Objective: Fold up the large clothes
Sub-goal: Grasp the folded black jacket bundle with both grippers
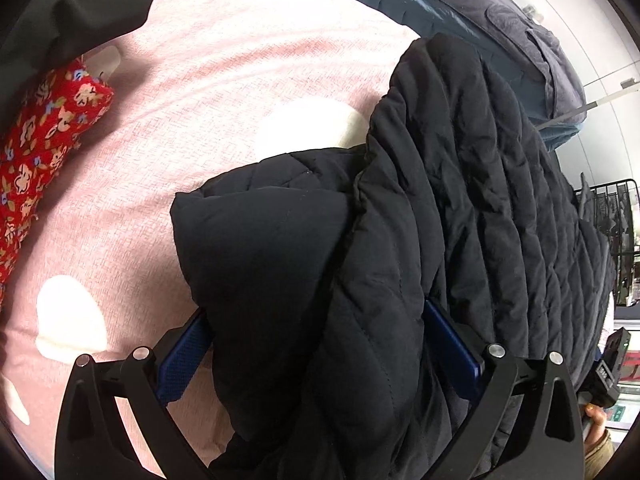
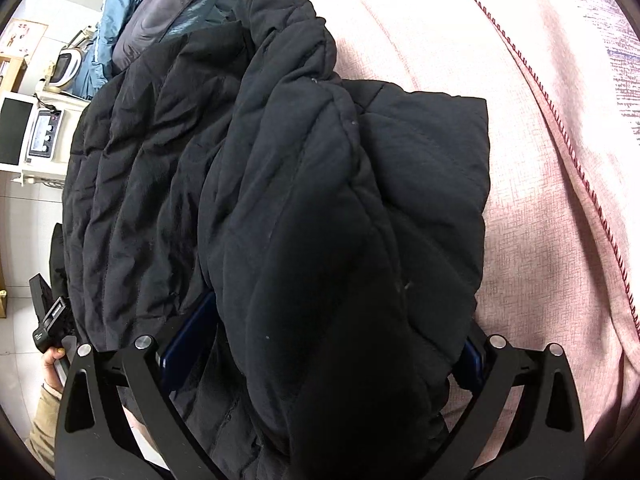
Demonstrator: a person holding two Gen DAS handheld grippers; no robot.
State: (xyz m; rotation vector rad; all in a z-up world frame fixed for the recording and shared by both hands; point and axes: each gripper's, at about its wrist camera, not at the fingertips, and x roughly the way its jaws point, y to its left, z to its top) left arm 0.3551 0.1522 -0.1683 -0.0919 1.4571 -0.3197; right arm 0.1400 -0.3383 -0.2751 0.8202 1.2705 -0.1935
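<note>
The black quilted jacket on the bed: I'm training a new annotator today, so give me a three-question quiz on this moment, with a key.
1. True or false: the black quilted jacket lies on a pink blanket.
2. Which gripper has jacket fabric between its fingers? A) only the left gripper B) only the right gripper C) both
3. Fill in: in the left wrist view, the cloth at the left edge, red with a ____ print.

Key: 1 true; 2 C; 3 floral
</note>
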